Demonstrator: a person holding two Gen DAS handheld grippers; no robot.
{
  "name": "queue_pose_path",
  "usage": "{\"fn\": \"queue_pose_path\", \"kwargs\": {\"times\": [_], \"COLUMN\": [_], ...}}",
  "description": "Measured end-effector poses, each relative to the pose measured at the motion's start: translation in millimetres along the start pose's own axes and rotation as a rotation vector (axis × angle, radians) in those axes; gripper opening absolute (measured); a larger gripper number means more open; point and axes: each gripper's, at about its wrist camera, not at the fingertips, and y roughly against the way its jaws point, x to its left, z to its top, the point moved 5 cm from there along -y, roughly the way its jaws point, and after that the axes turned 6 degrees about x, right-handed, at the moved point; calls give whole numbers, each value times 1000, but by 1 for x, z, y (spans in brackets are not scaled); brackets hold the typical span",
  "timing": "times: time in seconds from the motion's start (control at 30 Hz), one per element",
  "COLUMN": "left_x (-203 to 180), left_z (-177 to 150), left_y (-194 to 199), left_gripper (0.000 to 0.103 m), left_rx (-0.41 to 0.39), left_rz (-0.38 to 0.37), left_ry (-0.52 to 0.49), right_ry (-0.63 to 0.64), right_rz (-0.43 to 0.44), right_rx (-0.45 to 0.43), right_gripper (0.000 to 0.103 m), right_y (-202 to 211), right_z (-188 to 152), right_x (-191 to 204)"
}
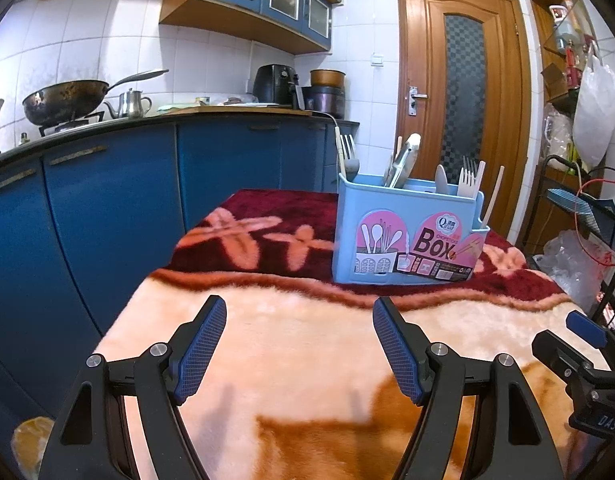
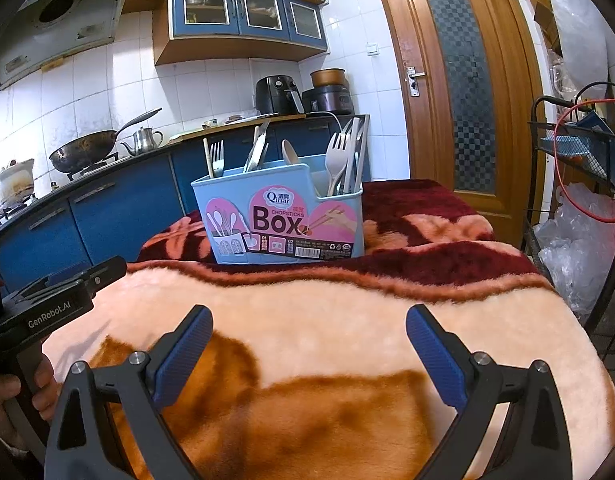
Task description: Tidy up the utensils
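Kitchen tabletop (image 1: 307, 340) draped in plush blanket: a blue chopsticks box (image 1: 407, 240) of forks and spoons stands mid-table, beyond the left claw (image 1: 299, 312) and right claw (image 2: 309, 320), both spread, empty.

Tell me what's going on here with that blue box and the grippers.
A person holds two grippers over a blanket-covered table. The left gripper and right gripper are both open and empty, short of the blue utensil box. Forks, spoons and chopsticks already stand in it; no utensils are visible on the blanket.
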Motion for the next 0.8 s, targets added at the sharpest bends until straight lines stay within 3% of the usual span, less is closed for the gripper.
{"fn": "queue_pose_path", "kwargs": {"times": [0.8], "left_x": [1], "left_z": [0], "left_y": [1], "left_gripper": [77], "left_rx": [-6], "left_rz": [5], "left_ry": [-2], "right_ry": [1], "right_rz": [1], "right_rx": [0], "right_gripper": [99], "right_y": [0], "right_z": [1], "right_x": [0]}}
